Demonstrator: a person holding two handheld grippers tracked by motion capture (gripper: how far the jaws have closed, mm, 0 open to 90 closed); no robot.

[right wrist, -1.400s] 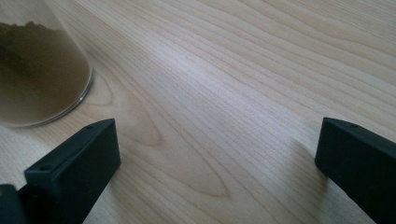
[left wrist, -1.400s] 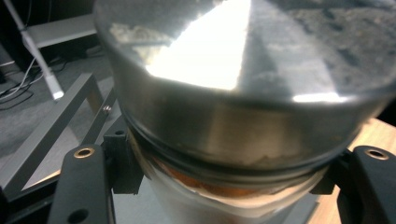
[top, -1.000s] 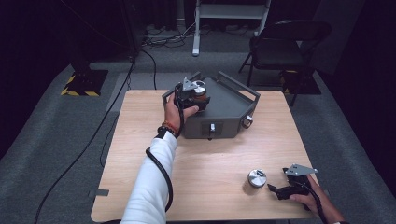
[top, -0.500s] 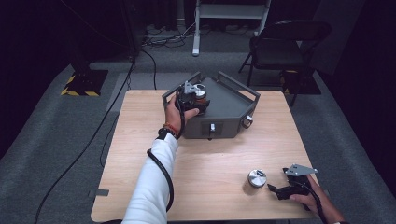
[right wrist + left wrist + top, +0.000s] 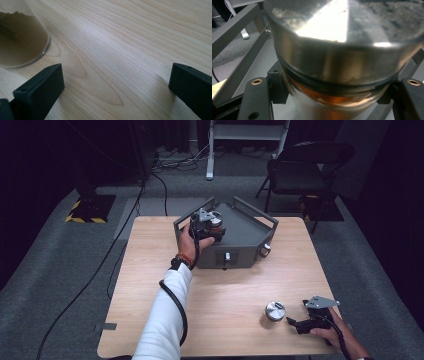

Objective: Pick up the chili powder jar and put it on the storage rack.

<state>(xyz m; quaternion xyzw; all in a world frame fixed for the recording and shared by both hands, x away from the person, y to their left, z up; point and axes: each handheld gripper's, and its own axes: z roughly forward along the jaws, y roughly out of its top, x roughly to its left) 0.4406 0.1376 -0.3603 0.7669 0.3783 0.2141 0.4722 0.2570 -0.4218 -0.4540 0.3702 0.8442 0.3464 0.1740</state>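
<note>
High view: the left hand-held gripper (image 5: 214, 226) hangs over the near left part of the grey metal rack (image 5: 245, 232) at the far side of the desk (image 5: 150, 285), clamped on a small jar (image 5: 215, 223) with a steel lid. Whether the jar's base rests on the rack I cannot tell. A second jar (image 5: 274, 310) stands on the desk near the front right, just beside the right hand-held gripper (image 5: 291, 322), which lies low on the wood, pointing at it but apart from it.

Left gripper view: steel lid (image 5: 342, 37) up close, black seal ring beneath it, then glass with an orange-brown filling. The jaws press on the glass body just below the lid, one on each side. Rack bars run behind.

Right gripper view: the jaws stand wide apart, nothing between them but bare wood. The second jar (image 5: 21, 37), with brown powder inside, sits ahead and to the left of the left jaw, not touching.

Handling, judged: glass wall is stiff, smooth, and breakable, so likely slippery under hard pads; filled, it should feel moderately heavy for its size. Best hold is on the straight glass side just under the lid rim, as now, where the rim stops the jar sliding down. Set down gently on metal.
</note>
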